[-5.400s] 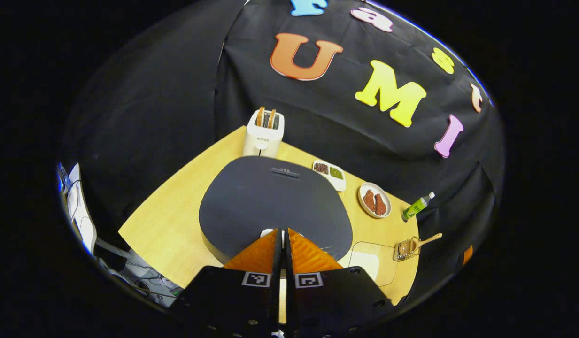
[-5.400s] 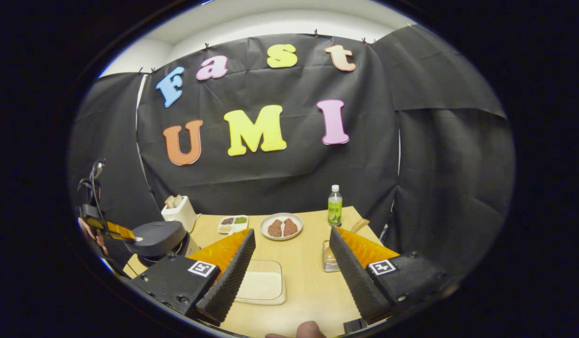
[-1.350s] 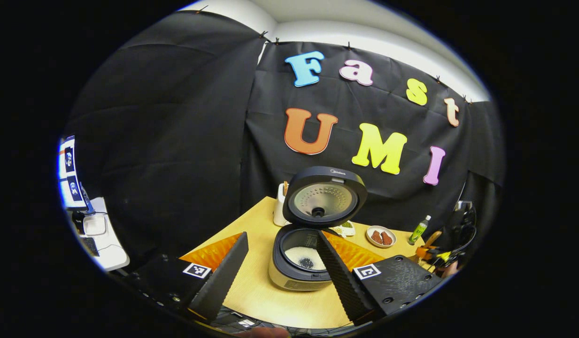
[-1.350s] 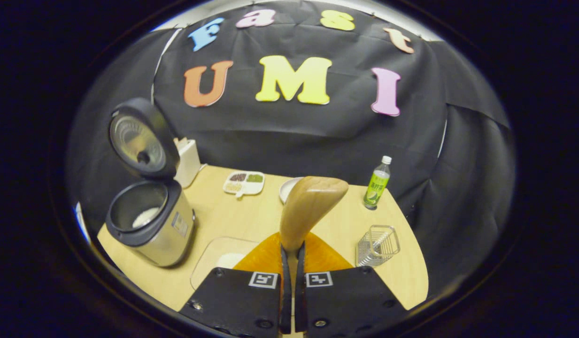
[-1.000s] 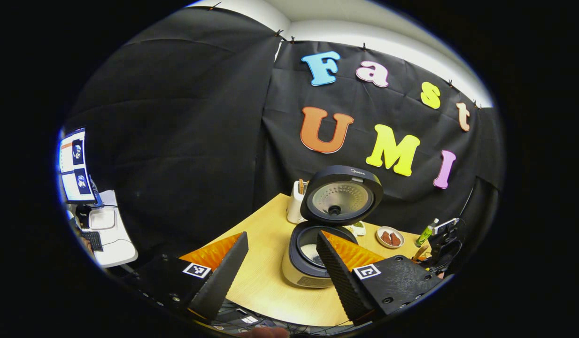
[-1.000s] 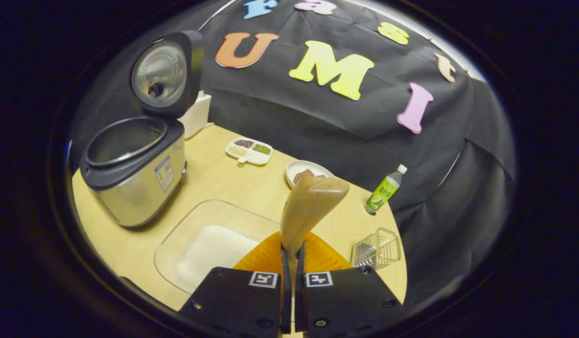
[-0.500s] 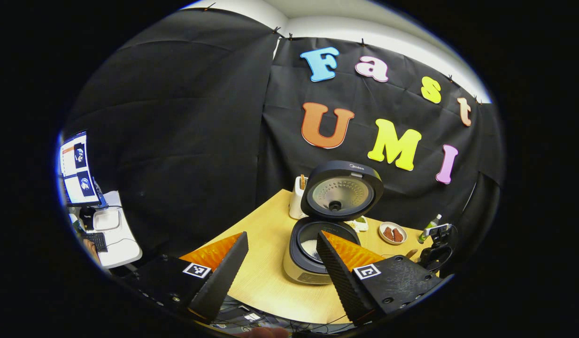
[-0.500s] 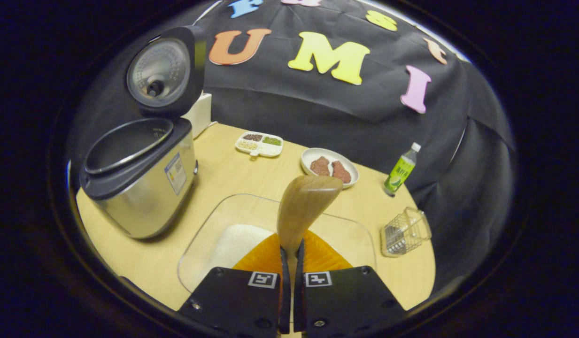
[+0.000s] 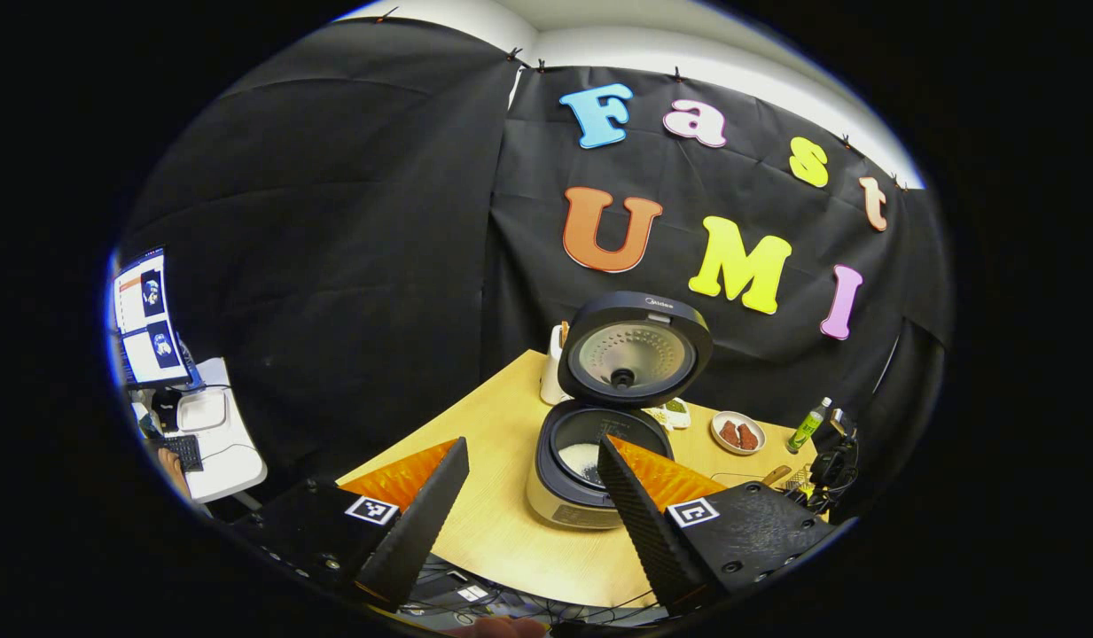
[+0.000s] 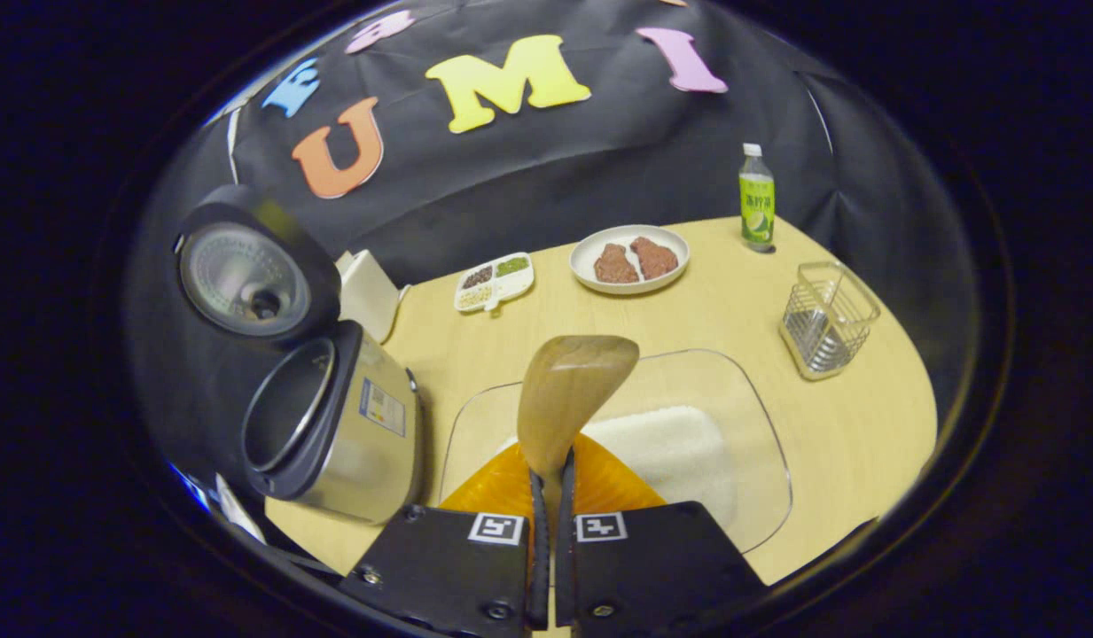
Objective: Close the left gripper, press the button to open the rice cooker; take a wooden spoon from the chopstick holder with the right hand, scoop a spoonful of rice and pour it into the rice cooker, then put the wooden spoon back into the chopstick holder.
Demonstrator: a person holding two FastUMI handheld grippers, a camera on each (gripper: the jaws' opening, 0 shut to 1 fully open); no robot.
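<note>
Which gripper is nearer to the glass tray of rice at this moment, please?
Right. The right gripper, shut on the wooden spoon, hangs directly over the glass tray. The left gripper is open, back beyond the open rice cooker.

The left gripper (image 9: 528, 496) is held level and low at the near edge of the scene, its two fingers spread wide apart with nothing between them. The right gripper (image 10: 550, 496) is tilted downward, its fingers pressed nearly together and clamped on the handle of a wooden spoon (image 10: 568, 394), whose bowl stands up and away from the fingertips.
</note>
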